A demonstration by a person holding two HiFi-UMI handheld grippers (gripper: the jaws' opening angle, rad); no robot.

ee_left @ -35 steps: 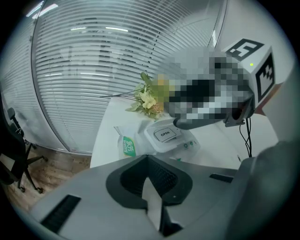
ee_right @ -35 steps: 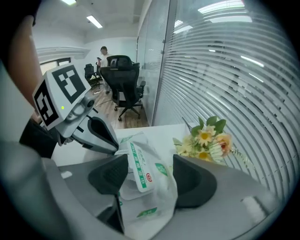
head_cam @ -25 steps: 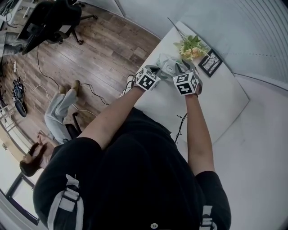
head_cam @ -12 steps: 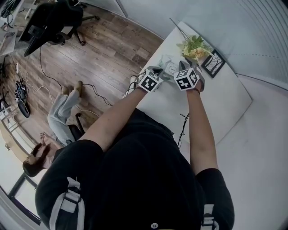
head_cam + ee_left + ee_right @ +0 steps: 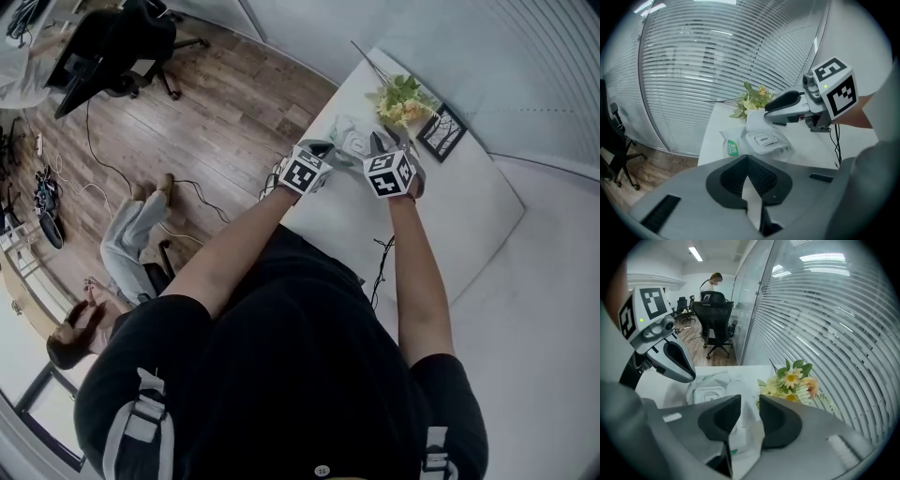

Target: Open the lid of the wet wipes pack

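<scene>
Wet wipes pack (image 5: 761, 145) lies on the white worktop (image 5: 469, 206) between the two grippers, its white lid (image 5: 762, 138) flat and shut on top with a small tab marked OPEN, and a green label at the end nearer the left gripper. The left gripper (image 5: 747, 157) is clenched, its pads meeting at the tips with a thin white strip pinched between them, which looks like the near edge of the pack's wrapping. The right gripper (image 5: 749, 401) comes in from the other side with its jaws partly closed on the crumpled, see-through film at the pack's far end, and that end stands raised off the worktop. Just beyond the pack is a bunch of flowers (image 5: 792, 380), yellow and white with green leaves, and near it a small dark picture frame (image 5: 439, 131) lies on the worktop. White blinds (image 5: 717, 61) run along behind the worktop. Farther off, on the wooden floor (image 5: 216, 112), stands a black office chair (image 5: 717, 317), and another person (image 5: 122, 239) is down on the floor.
</scene>
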